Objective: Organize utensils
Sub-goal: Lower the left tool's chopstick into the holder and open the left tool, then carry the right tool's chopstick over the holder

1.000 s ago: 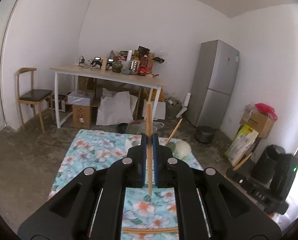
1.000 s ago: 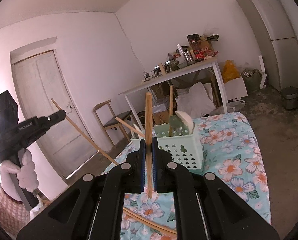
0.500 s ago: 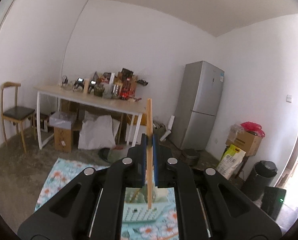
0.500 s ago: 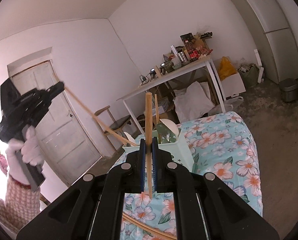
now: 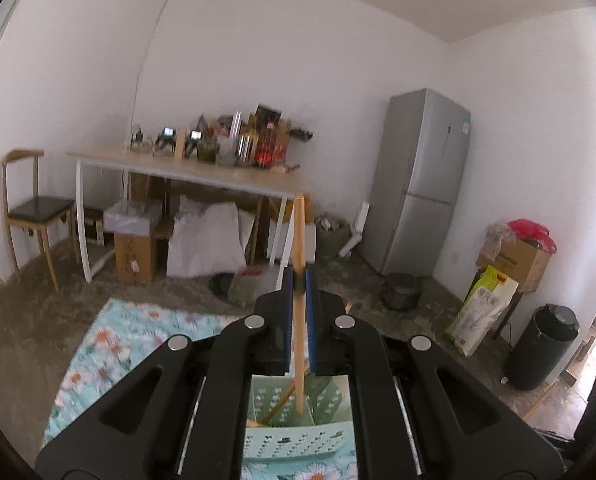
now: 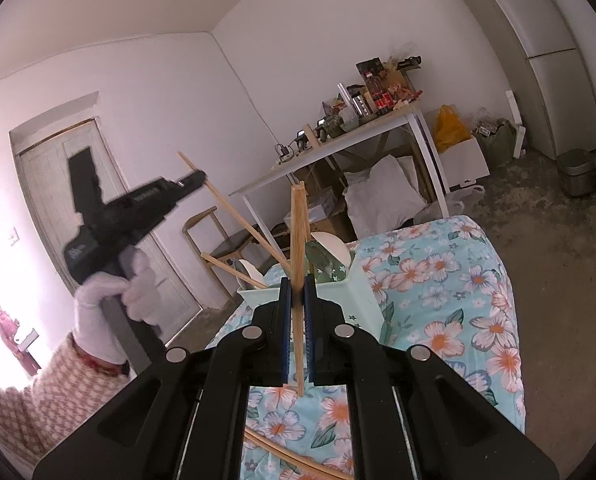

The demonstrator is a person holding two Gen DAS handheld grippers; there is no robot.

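My left gripper (image 5: 298, 280) is shut on a wooden chopstick (image 5: 298, 240) that stands upright, its lower tip inside the mint-green utensil basket (image 5: 294, 440) right below. In the right wrist view the left gripper (image 6: 196, 178) slants its chopstick (image 6: 242, 220) down into the basket (image 6: 362, 300). My right gripper (image 6: 297, 292) is shut on another wooden chopstick (image 6: 298, 232), held upright just before the basket. The basket holds a white spoon (image 6: 332, 242), a green spoon (image 6: 318, 258) and other chopsticks. One more chopstick (image 6: 298, 456) lies on the floral tablecloth (image 6: 458, 300).
A cluttered white desk (image 5: 202, 172), a wooden chair (image 5: 30, 208) and a grey fridge (image 5: 422, 184) stand along the back wall. Boxes, bags and a black bin (image 5: 538, 344) sit on the floor at right. A white door (image 6: 78, 184) is at left.
My left gripper has come over the basket and lowered its chopstick tip into it. My right gripper has moved a little closer to the basket, still holding its chopstick.
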